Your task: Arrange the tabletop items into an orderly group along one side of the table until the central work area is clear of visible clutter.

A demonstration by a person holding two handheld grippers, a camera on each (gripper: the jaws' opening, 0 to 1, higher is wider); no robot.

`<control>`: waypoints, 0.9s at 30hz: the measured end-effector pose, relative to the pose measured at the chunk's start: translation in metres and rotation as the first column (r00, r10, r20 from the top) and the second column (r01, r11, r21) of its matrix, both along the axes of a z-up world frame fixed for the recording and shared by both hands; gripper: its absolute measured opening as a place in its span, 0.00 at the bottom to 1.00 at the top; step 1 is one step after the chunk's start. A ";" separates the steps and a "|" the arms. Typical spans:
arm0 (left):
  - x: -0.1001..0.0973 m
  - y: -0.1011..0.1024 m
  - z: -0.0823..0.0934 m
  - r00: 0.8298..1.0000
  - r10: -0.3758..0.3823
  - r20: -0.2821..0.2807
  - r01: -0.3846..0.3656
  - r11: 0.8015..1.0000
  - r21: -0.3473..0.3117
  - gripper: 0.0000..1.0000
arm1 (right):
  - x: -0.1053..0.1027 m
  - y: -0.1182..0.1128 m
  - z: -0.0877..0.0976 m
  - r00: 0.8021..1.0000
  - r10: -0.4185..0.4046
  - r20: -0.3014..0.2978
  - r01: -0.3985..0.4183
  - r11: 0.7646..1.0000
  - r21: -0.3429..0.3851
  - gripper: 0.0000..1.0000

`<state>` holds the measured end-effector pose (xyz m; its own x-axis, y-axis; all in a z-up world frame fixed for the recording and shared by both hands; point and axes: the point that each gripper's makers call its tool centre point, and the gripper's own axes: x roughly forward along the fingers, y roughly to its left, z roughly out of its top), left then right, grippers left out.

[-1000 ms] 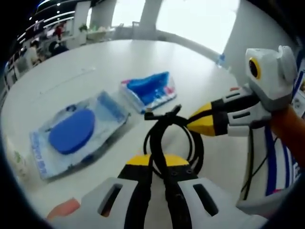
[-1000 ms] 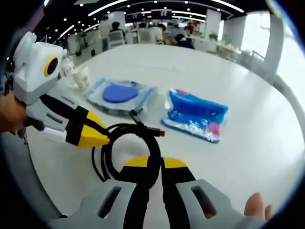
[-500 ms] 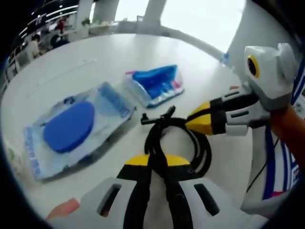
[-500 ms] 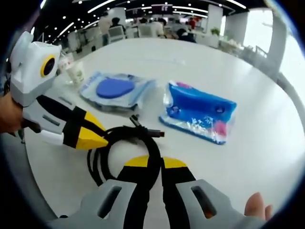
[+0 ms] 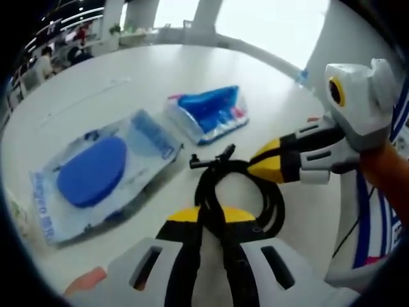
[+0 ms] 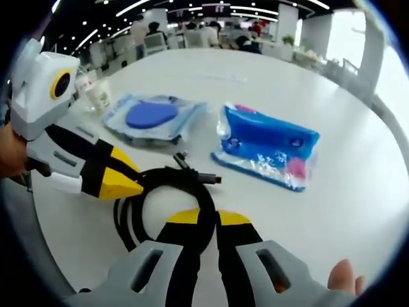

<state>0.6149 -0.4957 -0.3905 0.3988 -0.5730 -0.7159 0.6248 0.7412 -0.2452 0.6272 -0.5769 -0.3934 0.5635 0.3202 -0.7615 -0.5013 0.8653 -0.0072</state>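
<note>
While both grippers' jaws clamp opposite sides of the cable (image 6: 167,192) coil, the two packets (image 6: 153,118) lie just beyond it.

Left tongs (image 5: 211,220) and right tongs (image 6: 204,220) both clamped, yellow tips near each other

White hand-held gripper (image 5: 211,220) — black jaws, yellow tips — yellow-ringed lens housing.
</note>
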 end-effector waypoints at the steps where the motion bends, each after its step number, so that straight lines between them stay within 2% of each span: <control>1: 0.000 0.000 0.000 1.000 -0.001 0.002 0.001 1.000 0.001 0.09 | 0.000 0.000 0.000 1.000 -0.001 -0.001 0.001 1.000 0.003 0.09; 4: 0.000 0.000 0.001 1.000 -0.009 0.018 0.009 1.000 0.006 0.12 | -0.001 0.000 0.001 1.000 -0.008 -0.001 0.008 1.000 0.012 0.10; 17: -0.004 0.003 0.001 1.000 -0.012 0.014 0.012 1.000 -0.005 0.24 | 0.000 0.002 0.009 0.999 -0.030 0.024 0.029 0.999 0.040 0.15; 27: -0.011 0.000 0.007 0.999 -0.038 0.027 0.039 0.999 -0.034 0.45 | -0.001 0.004 0.017 0.996 -0.034 0.082 0.029 0.997 0.066 0.34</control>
